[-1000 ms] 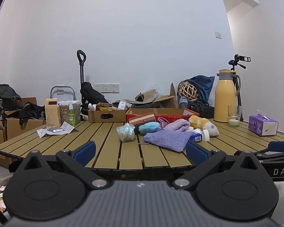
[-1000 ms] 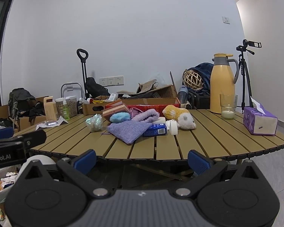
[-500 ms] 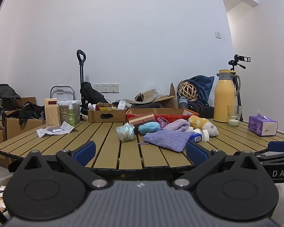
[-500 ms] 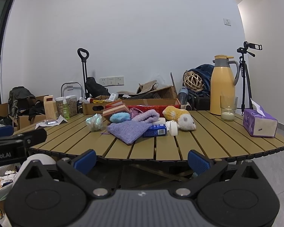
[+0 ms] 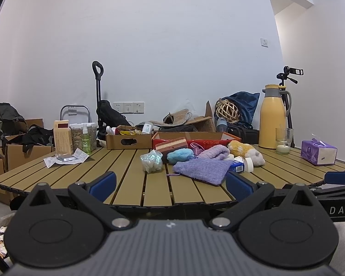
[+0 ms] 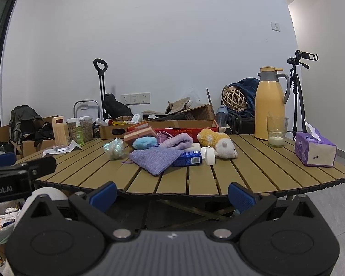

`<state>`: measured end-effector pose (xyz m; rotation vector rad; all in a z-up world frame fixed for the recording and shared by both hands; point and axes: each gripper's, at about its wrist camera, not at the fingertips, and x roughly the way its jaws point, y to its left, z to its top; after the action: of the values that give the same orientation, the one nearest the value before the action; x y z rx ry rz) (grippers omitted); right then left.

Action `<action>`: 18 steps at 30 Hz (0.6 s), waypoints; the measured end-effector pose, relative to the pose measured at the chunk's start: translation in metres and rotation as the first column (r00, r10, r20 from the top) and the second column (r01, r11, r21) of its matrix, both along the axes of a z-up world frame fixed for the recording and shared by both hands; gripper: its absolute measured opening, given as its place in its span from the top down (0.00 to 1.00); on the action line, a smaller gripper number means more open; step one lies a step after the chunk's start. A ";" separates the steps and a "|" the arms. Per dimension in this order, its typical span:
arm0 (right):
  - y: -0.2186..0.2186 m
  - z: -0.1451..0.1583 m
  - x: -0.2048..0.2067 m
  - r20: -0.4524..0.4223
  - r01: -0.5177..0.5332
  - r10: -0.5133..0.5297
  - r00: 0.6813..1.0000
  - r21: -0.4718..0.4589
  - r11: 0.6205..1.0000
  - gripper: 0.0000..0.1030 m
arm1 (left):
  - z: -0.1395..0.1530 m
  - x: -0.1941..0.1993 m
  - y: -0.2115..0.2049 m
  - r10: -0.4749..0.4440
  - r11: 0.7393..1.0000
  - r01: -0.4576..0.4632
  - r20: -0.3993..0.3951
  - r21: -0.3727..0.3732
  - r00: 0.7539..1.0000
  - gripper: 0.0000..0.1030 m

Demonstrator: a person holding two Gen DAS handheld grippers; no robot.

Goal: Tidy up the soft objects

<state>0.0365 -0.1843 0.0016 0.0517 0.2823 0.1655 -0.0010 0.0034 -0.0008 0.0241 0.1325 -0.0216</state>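
Still short of the bench [image 5: 131, 184], both tongs: left tongs [image 5: 171, 180] and right tongs [image 6: 172, 192] spread wide, holding nothing. Mid-bench, a lilac pouch [image 6: 157, 158] draped flat, limp and light, probably best pinched at a raised fold; beside it a plush toy [image 6: 218, 143], squashy, grippable across the body.

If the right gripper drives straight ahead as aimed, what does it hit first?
Probably the near edge of the slatted table, which sits between the open fingers of the right gripper. Past it, the purple pouch. Depth is hard to judge.
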 end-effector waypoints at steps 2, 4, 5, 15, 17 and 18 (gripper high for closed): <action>0.000 0.000 0.000 -0.001 -0.001 0.001 1.000 -0.001 1.000 0.00 | 0.000 0.001 0.000 0.000 1.000 0.000 -0.004 0.002 1.000 0.00; -0.001 0.000 0.000 0.002 0.000 0.000 1.000 -0.002 1.000 0.00 | 0.000 0.001 0.000 0.000 1.000 0.000 -0.007 0.002 1.000 0.00; -0.001 0.000 0.001 0.001 0.001 -0.001 1.000 -0.001 1.000 0.00 | 0.000 0.001 -0.001 -0.001 1.000 0.001 -0.009 0.002 1.000 0.00; -0.006 0.000 0.019 -0.006 0.003 -0.003 1.000 -0.002 1.000 0.00 | -0.002 0.035 0.011 -0.024 0.999 0.022 -0.056 -0.033 0.998 0.00; -0.010 0.004 0.032 0.006 0.022 -0.022 1.000 0.007 1.000 0.00 | 0.000 0.050 0.015 -0.023 0.998 0.019 -0.061 -0.061 0.998 0.00; -0.012 0.006 0.041 0.007 0.027 -0.028 1.000 0.022 0.999 0.00 | 0.002 0.060 0.017 -0.027 0.996 0.021 -0.065 -0.081 0.998 0.00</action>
<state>0.0776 -0.1965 0.0079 0.0767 0.2728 0.1415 0.0586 0.0208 0.0010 -0.0553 0.1970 -0.0516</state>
